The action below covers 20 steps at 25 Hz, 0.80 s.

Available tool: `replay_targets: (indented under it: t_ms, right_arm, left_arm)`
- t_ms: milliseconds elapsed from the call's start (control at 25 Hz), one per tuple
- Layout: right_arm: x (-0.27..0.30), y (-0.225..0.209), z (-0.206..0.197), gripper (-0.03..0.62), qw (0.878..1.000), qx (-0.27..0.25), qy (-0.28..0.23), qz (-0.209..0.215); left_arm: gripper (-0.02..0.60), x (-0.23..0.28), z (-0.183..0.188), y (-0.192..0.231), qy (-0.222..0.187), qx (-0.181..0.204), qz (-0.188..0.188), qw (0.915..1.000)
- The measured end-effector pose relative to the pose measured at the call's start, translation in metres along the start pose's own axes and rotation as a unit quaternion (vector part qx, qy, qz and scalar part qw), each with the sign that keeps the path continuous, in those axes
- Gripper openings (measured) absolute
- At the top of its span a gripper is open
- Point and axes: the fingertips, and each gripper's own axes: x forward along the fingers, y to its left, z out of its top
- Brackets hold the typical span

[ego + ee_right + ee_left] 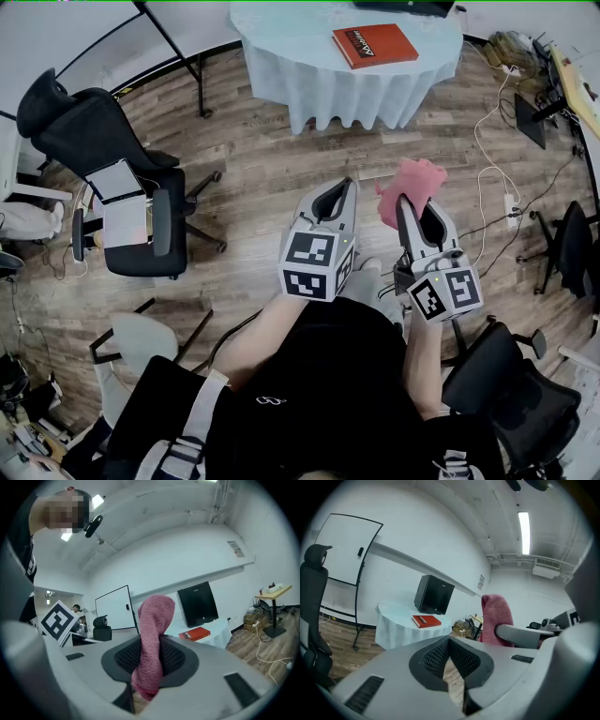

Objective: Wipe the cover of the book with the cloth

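At the far left a black office chair (98, 141) stands on the wooden floor (253, 159), well apart from both of my tools. My left hand-held gripper (345, 185) is held up in front of me above the floor. In the left gripper view its 2 jaws meet at the tips with nothing between them, and only a narrow wedge of floor shows behind the pads. Beyond it, at the top of the head view, is a round worktop (291, 37) draped in pale blue. The red book (375, 44) lies flat on it near the right side, cover up, far from both hand-held grippers. In the left gripper view a black box (434, 595) stands on the same worktop just behind the book. My right hand-held gripper (411, 208) is just beside the left 1, at about the same height and pointing the same way, toward the worktop. Its 2 jaws are clamped on the pink cloth (410, 183). In the right gripper view the cloth is pinched between the dark pads, with 1 folded end rising above the tips and a shorter end hanging below them. Farther right a white power strip (511, 202) lies on the floor with its cable trailing off.
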Motion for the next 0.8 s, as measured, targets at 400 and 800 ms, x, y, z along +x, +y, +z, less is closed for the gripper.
replay_targets:
  t_ms: [400, 800]
  right_arm:
    - [0.012, 0.011, -0.005, 0.098, 1.000, 0.016, 0.000, 0.009]
    - [0.012, 0.013, -0.005, 0.100, 1.000, 0.006, 0.013, -0.002]
  left_arm:
    - [0.014, 0.000, 0.000, 0.003, 0.003, -0.023, -0.008, 0.9997]
    - [0.014, 0.006, -0.002, 0.008, 0.008, -0.057, -0.021, 0.9981]
